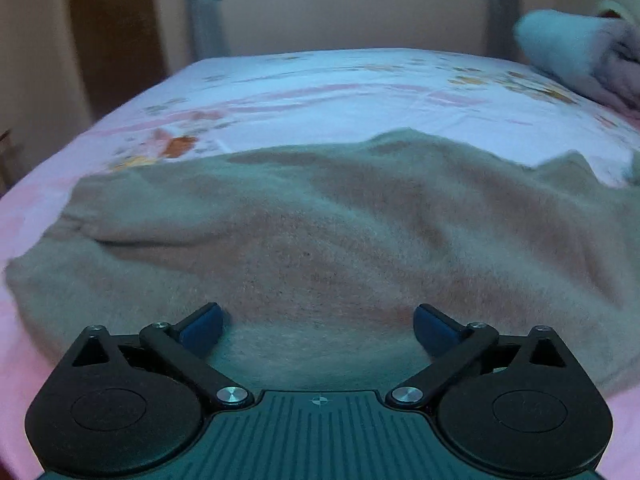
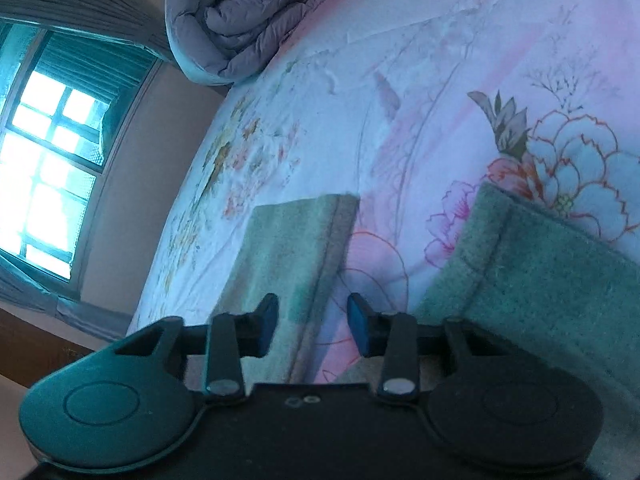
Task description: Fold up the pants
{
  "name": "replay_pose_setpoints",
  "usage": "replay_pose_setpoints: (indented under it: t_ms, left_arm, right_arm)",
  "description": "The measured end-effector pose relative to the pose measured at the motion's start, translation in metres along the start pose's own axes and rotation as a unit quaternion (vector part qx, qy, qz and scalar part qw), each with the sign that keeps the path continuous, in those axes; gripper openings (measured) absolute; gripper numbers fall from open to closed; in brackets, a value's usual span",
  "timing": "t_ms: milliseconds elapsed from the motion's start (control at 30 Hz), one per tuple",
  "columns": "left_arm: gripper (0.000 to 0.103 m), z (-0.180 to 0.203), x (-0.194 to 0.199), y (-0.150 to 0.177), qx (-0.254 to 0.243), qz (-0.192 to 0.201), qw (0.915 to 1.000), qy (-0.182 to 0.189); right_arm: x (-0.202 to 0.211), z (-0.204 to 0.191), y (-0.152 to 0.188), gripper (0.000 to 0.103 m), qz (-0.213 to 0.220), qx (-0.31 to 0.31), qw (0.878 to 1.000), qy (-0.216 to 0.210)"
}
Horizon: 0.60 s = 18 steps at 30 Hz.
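Observation:
Beige fuzzy pants (image 1: 320, 232) lie spread and wrinkled across the near part of the bed. My left gripper (image 1: 318, 326) hovers low over their near edge, jaws wide open and empty. In the right wrist view the two pant legs show as separate strips, one leg end (image 2: 296, 240) at centre and the other leg (image 2: 540, 264) at right. My right gripper (image 2: 313, 322) is open and empty, above the gap between the legs, its left fingertip (image 2: 268, 320) over the inner edge of the centre leg.
The bed has a pink and white floral sheet (image 1: 320, 80), which also shows in the right wrist view (image 2: 400, 100). A rolled grey duvet (image 2: 240, 16) lies at the bed's far end, also seen in the left wrist view (image 1: 580, 60). A window (image 2: 44, 160) and wall lie beyond.

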<state>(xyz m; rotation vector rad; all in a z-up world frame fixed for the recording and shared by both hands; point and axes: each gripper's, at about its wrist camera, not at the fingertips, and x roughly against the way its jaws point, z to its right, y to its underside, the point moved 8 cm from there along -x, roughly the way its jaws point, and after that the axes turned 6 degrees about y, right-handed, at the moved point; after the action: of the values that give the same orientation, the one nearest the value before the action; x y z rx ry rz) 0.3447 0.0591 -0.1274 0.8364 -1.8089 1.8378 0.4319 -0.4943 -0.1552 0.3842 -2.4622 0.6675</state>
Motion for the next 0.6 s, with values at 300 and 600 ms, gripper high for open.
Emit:
replay_pose_setpoints:
  t_ms: [300, 600]
  left_arm:
    - [0.103, 0.046, -0.001, 0.015, -0.034, 0.010, 0.9984, 0.044]
    - [0.103, 0.048, -0.005, 0.015, -0.041, -0.013, 0.9980, 0.048]
  right_arm:
    - [0.000, 0.012, -0.006, 0.011, -0.020, -0.028, 0.999, -0.015]
    - [-0.007, 0.002, -0.009, 0.000, -0.035, -0.022, 0.999, -0.009]
